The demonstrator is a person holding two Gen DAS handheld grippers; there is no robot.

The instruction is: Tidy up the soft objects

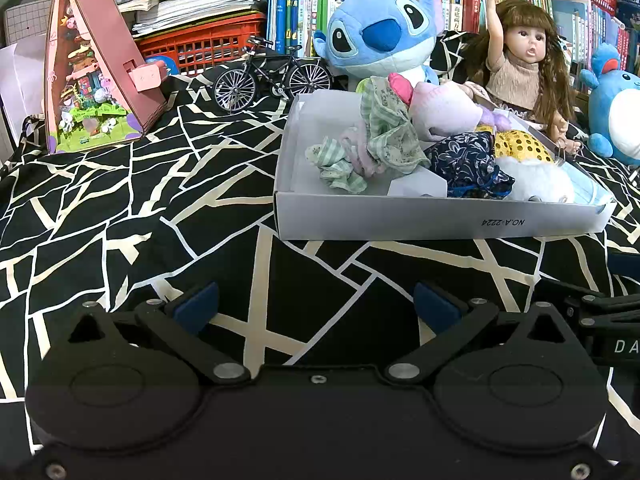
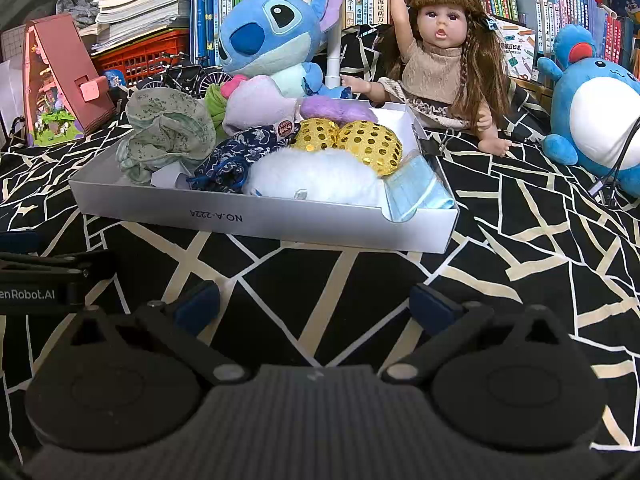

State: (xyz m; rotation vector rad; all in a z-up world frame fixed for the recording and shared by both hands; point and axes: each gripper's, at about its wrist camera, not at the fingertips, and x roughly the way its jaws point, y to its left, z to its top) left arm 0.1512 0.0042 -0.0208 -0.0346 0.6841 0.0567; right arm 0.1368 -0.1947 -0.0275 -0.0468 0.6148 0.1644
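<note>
A shallow white box (image 1: 440, 220) (image 2: 264, 220) stands on the black-and-white patterned cloth. It holds a green checked cloth (image 1: 380, 140) (image 2: 168, 132), a navy floral pouch (image 1: 468, 164) (image 2: 236, 156), a white fluffy plush (image 1: 532, 180) (image 2: 320, 176), gold sequined balls (image 1: 520, 146) (image 2: 368, 144), a lilac plush (image 1: 440, 108) (image 2: 260, 104) and a blue face mask (image 2: 416, 188). My left gripper (image 1: 316, 308) is open and empty, in front of the box. My right gripper (image 2: 316, 304) is open and empty, also in front of it.
Behind the box sit a blue Stitch plush (image 1: 380, 36) (image 2: 272, 40), a long-haired doll (image 1: 524, 68) (image 2: 440, 64) and a round blue plush (image 2: 596, 108). A model bicycle (image 1: 272, 76), a pink triangular toy house (image 1: 92, 76) and bookshelves stand at the back.
</note>
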